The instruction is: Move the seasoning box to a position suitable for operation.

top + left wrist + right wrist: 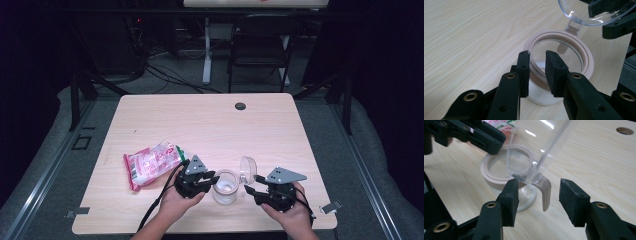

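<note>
Jar (224, 187) at table's (210, 120) 6 o'clock, rim clamped by left gripper (537, 71); right gripper (537, 201) apart around lid (248, 169) hinge tab; next, probably: grip tab, swing lid.

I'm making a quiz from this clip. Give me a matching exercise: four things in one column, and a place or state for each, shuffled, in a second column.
Things:
1. jar
2. lid
3. snack bag
4. left gripper

Places or states:
A. lies flat on the table, left of the hands
B. flipped open, tilted up on its hinge
C. jaws astride the jar's rim
D. stands upright between the two grippers

Pairs: 1-D, 2-B, 3-A, 4-C
</note>
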Demonstrator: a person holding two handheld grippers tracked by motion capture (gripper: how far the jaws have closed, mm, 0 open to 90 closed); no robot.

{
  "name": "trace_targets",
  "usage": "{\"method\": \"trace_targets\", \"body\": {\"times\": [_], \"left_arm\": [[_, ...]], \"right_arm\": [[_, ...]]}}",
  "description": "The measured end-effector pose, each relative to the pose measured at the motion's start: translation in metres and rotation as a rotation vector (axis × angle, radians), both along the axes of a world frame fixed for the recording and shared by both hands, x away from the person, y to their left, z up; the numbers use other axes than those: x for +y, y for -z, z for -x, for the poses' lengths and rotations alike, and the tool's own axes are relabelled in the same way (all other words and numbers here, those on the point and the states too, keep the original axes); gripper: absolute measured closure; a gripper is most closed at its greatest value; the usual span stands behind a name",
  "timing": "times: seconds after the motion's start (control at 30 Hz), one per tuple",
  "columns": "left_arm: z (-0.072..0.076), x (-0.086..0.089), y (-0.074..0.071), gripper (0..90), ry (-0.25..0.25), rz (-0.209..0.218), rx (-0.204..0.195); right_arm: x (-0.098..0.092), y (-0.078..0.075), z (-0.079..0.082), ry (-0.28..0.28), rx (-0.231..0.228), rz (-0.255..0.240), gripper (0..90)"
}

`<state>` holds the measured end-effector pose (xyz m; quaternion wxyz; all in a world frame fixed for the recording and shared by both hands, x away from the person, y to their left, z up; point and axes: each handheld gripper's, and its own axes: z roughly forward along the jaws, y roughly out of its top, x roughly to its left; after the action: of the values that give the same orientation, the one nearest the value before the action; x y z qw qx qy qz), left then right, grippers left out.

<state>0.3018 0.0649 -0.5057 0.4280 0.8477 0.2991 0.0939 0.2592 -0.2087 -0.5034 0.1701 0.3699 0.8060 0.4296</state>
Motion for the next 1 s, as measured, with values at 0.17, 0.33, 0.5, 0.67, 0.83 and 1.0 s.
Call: {"method": "trace_targets", "body": {"times": [0.17,0.33,0.5,0.67,0.83,1.0], "left_arm": [[0.000,0.000,0.001,74.0,-0.003,0.009,0.002],[0.000,0.000,0.001,74.0,-0.006,0.011,0.001],[0.000,0.000,0.002,73.9,-0.011,0.020,0.000],[0.000,0.000,0.002,73.8,-0.011,0.019,0.001],[-0.001,0.002,0.001,72.2,-0.015,0.034,0.002],[-0.002,0.007,-0.001,71.5,-0.027,0.050,-0.002]], "right_arm": [[-0.001,0.009,-0.004,0.011,0.016,0.010,55.4],[0.000,0.019,-0.008,0.019,0.053,-0.004,62.0],[0.004,0.025,-0.011,0.030,0.060,0.010,65.8],[0.008,0.032,-0.015,0.045,0.056,0.016,66.3],[0.009,0.036,-0.018,0.054,0.060,0.011,68.3],[0.008,0.039,-0.021,0.054,0.088,-0.007,70.5]]}}
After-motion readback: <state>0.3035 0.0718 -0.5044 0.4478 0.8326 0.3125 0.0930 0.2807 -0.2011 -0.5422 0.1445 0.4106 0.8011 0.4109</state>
